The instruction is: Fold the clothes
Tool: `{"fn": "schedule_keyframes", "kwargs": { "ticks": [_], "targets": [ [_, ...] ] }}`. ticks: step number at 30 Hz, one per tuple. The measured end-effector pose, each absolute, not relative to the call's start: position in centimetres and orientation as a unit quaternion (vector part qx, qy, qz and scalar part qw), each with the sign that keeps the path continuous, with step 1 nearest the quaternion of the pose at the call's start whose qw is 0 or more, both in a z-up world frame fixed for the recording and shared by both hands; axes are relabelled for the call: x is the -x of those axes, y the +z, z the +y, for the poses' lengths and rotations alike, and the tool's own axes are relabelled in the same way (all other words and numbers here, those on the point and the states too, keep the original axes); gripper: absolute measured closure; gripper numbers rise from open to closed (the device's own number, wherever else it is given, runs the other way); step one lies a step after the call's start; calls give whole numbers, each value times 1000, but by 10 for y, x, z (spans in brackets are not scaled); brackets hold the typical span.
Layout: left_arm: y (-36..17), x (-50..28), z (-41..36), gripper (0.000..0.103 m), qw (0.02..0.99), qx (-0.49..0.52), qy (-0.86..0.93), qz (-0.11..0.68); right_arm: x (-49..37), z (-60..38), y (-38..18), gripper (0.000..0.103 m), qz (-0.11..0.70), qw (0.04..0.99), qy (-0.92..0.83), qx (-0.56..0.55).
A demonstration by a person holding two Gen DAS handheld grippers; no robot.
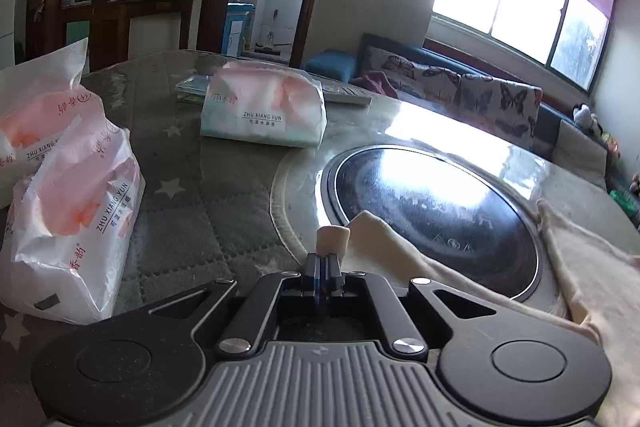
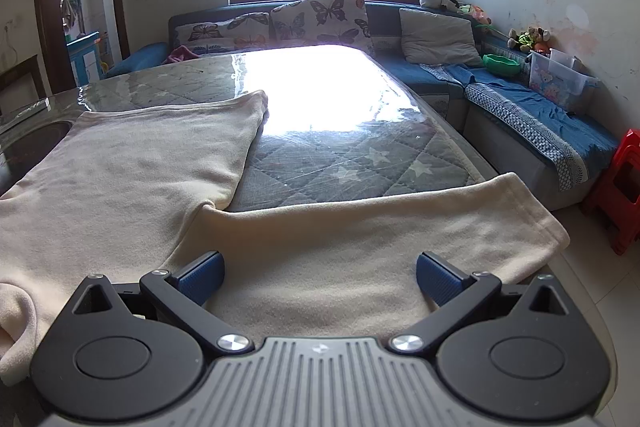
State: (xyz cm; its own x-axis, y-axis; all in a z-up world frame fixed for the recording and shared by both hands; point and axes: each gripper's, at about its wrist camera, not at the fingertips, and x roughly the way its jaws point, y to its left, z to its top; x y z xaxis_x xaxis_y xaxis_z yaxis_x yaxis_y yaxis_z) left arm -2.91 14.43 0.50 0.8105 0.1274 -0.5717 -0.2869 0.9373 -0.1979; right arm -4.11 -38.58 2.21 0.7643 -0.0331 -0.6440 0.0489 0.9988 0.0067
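Note:
A cream garment (image 2: 132,163) lies spread on the table, with one part reaching toward the far side and another (image 2: 400,227) running right to the table's edge. My right gripper (image 2: 320,277) is open and empty, its blue pads (image 2: 202,277) low over the near cloth. In the left wrist view my left gripper (image 1: 325,269) is shut on a corner of the cream garment (image 1: 334,239), which trails right across the cooktop (image 1: 436,211).
Several white and pink tissue packs (image 1: 76,223) (image 1: 264,107) stand on the quilted, plastic-covered table (image 1: 192,163). A round black cooktop is set into the table. A sofa with butterfly cushions (image 2: 320,15) and a red stool (image 2: 618,187) stand beyond.

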Motion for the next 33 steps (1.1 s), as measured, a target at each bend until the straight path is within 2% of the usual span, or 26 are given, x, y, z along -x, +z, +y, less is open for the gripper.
{"fn": "schedule_keyframes", "kwargs": {
  "ticks": [5,12,21,27,33],
  "targets": [
    [17,31,132,92,944,136,103,283,41,-386,22,0,342,939,-22,-11],
    [37,25,70,92,951,126,-35,281,41,-385,21,0,340,940,-21,-11],
    [18,3,-11,93,926,123,-162,318,41,-386,21,0,338,941,-20,-12],
    [5,-3,-8,96,924,115,-147,334,42,-386,20,0,335,942,-17,-10],
    [15,8,-11,95,925,100,-160,330,42,-385,26,0,344,939,-7,3]
  ]
}}
